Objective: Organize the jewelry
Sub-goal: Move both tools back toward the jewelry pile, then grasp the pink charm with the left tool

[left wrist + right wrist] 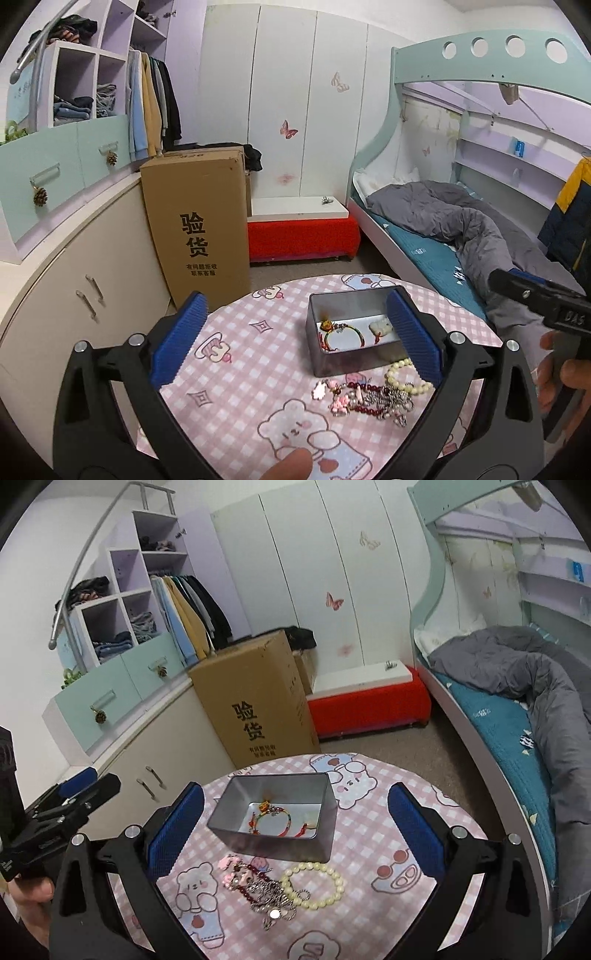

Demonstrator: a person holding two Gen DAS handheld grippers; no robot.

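Note:
A grey metal tin [345, 360] [236, 836] stands on a round table with a pink checked cloth [236, 373] [373, 845]. Inside lie a multicoloured bracelet [341, 334] [271, 818] and a pale charm [380, 326]. In front of the tin lies a pile of jewelry: a cream pearl bracelet [408, 376] [314, 884], dark red beads [364, 387], silver chains [269, 895] and pink charms [338, 404] [229, 862]. My left gripper [295, 334] is open and empty above the table, left of the tin. My right gripper [295, 825] is open and empty above the tin and pile.
A tall cardboard box [201, 225] [258, 701] stands on the floor behind the table. A red bench [303, 236] [369, 707] sits by the white wardrobe. A bed with a grey duvet [454, 218] [517, 668] is at the right, cabinets [74, 266] at the left.

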